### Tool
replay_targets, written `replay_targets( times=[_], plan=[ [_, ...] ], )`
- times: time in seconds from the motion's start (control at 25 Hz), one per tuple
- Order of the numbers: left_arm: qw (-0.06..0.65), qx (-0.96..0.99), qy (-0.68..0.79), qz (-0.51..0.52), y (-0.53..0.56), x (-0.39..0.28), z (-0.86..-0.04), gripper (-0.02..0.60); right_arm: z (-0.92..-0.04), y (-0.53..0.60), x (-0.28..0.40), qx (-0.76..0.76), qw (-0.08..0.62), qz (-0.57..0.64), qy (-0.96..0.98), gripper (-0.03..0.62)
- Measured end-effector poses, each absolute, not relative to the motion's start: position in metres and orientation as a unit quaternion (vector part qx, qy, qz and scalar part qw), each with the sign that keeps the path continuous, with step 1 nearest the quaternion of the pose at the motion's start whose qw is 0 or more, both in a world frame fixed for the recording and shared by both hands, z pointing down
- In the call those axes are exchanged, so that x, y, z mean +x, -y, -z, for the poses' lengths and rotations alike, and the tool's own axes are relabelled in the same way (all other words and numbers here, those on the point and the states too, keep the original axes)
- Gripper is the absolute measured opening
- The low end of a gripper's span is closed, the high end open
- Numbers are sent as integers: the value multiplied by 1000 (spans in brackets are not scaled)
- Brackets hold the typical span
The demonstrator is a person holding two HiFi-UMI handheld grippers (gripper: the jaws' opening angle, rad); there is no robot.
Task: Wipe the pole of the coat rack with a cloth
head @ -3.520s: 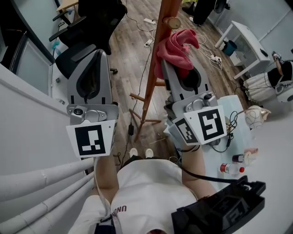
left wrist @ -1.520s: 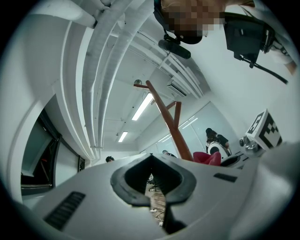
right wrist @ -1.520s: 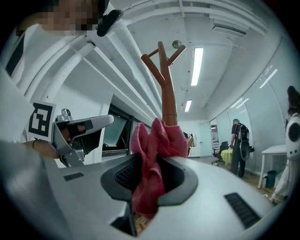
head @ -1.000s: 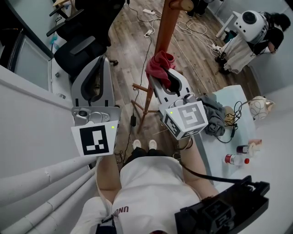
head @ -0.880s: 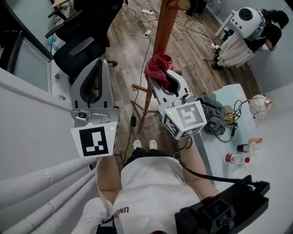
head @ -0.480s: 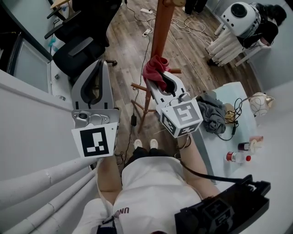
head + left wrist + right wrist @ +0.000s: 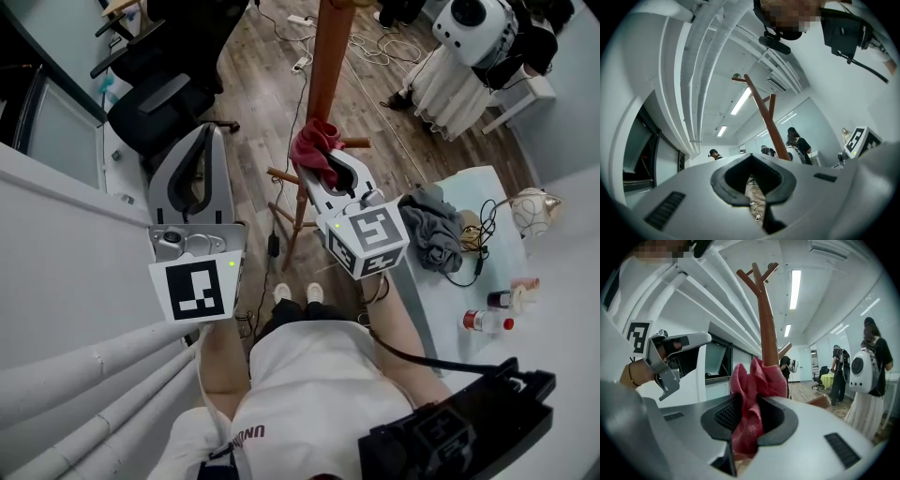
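The brown wooden coat rack pole [image 7: 323, 66] rises from the floor ahead of me; in the right gripper view the pole [image 7: 767, 319] stands just behind the jaws. A red cloth [image 7: 314, 142] is bunched against the pole low down, near the cross struts. My right gripper [image 7: 323, 161] is shut on that cloth [image 7: 754, 385], which bulges out past the right gripper's [image 7: 747, 420] jaws and touches the pole. My left gripper [image 7: 202, 136] hangs apart to the left of the pole, shut and holding nothing. From the left gripper [image 7: 752, 173] the pole [image 7: 766, 122] shows some way off.
A black office chair [image 7: 155, 94] stands at the far left. Right of me a pale table [image 7: 483, 197] carries a grey cloth [image 7: 431, 230], a cable, a bottle [image 7: 483, 321] and a round lamp [image 7: 528, 211]. Cables [image 7: 375, 47] trail over the wood floor. A person [image 7: 469, 42] stands at the far right.
My right gripper has slid the red cloth down the pole toward the cross struts. The left gripper has stayed put. The person at the back has walked left.
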State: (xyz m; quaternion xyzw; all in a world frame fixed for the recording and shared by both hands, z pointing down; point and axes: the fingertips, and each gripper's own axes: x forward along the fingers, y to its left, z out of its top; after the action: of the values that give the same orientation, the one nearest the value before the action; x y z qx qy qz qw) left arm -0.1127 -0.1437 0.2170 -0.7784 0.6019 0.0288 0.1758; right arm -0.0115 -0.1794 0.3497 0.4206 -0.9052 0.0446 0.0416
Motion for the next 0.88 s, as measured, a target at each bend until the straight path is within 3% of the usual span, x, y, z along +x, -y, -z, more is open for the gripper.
replay_targets(
  times=[0.88],
  plan=[
    [155,-777,-610,-20,146,-115,-235,12,-380,181,-12,415,69,-55,906,94]
  ],
)
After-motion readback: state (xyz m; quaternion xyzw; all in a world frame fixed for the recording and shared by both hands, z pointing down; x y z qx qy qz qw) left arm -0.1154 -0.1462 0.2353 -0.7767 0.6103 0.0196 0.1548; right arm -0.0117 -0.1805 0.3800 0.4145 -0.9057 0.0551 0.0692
